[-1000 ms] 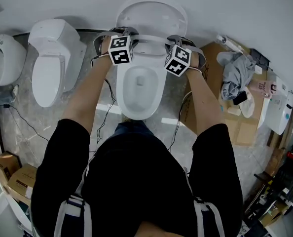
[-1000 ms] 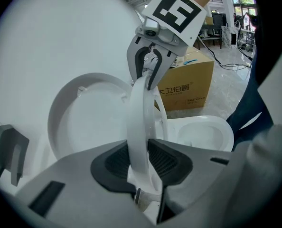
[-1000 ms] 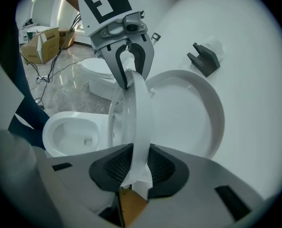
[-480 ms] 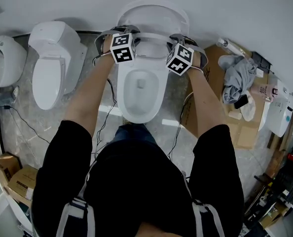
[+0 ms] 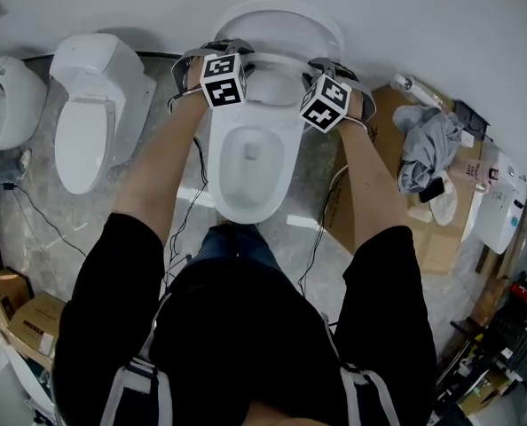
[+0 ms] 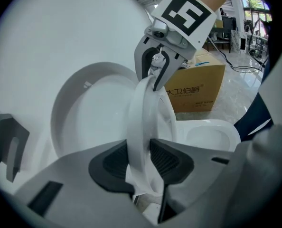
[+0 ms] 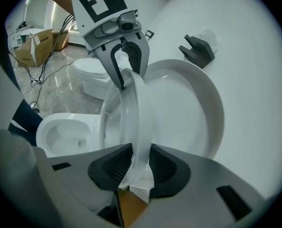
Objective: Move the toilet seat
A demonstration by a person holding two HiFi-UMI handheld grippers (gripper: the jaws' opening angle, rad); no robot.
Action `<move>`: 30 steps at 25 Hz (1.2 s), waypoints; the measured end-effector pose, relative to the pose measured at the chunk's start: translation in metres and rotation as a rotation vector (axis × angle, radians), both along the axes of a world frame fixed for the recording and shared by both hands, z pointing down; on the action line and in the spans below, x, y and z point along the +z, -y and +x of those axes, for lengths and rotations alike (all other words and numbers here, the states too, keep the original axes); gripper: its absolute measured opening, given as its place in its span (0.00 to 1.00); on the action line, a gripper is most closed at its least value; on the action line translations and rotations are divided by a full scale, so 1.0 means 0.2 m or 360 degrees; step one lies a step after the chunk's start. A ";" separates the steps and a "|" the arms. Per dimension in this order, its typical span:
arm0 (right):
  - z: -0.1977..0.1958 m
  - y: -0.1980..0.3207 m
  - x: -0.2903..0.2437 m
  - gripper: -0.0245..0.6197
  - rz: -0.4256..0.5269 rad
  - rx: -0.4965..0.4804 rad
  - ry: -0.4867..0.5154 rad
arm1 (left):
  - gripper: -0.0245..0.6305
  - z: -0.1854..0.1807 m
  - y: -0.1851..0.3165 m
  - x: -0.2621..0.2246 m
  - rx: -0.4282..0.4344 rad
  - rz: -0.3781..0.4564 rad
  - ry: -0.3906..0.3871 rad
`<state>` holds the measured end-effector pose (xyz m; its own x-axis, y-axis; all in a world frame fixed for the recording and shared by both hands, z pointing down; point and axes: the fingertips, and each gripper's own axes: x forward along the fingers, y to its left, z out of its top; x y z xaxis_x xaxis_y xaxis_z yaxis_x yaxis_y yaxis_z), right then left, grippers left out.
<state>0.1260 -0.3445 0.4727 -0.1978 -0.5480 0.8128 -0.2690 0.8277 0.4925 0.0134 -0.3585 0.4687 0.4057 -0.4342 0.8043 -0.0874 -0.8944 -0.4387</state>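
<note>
The white toilet seat (image 5: 277, 64) stands raised almost upright just in front of the open lid (image 5: 281, 20), above the bowl (image 5: 250, 158). My left gripper (image 5: 239, 60) holds the seat's left side and my right gripper (image 5: 312, 69) its right side. In the left gripper view the seat ring (image 6: 148, 113) runs between the dark pads of the left gripper (image 6: 143, 160), with the right gripper (image 6: 155, 75) on its far end. In the right gripper view the ring (image 7: 131, 113) sits between the pads of the right gripper (image 7: 136, 167). Both pairs of jaws have just been opening a little, with the seat still against the pads.
A second white toilet (image 5: 90, 114) stands to the left, and another fixture (image 5: 11, 105) further left. A cardboard sheet (image 5: 423, 220) with a grey cloth (image 5: 428, 145) lies to the right. Cables (image 5: 188, 211) trail on the floor. Small boxes (image 5: 24, 313) sit at lower left.
Both grippers have moved toward the wall with the seat between them, and the seat now stands closer to the lid.
</note>
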 end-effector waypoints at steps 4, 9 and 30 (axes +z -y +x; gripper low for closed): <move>0.01 0.02 0.01 0.24 0.0002 -0.0002 -0.0002 | 0.25 0.00 0.02 0.01 -0.0016 0.0001 -0.0004; 0.00 0.05 0.01 0.24 -0.0010 -0.0001 -0.0006 | 0.25 0.00 0.05 0.01 -0.0030 -0.0009 -0.0005; 0.01 0.15 0.02 0.25 -0.0027 0.0018 0.0002 | 0.26 0.00 0.15 0.02 -0.0089 -0.0029 -0.0013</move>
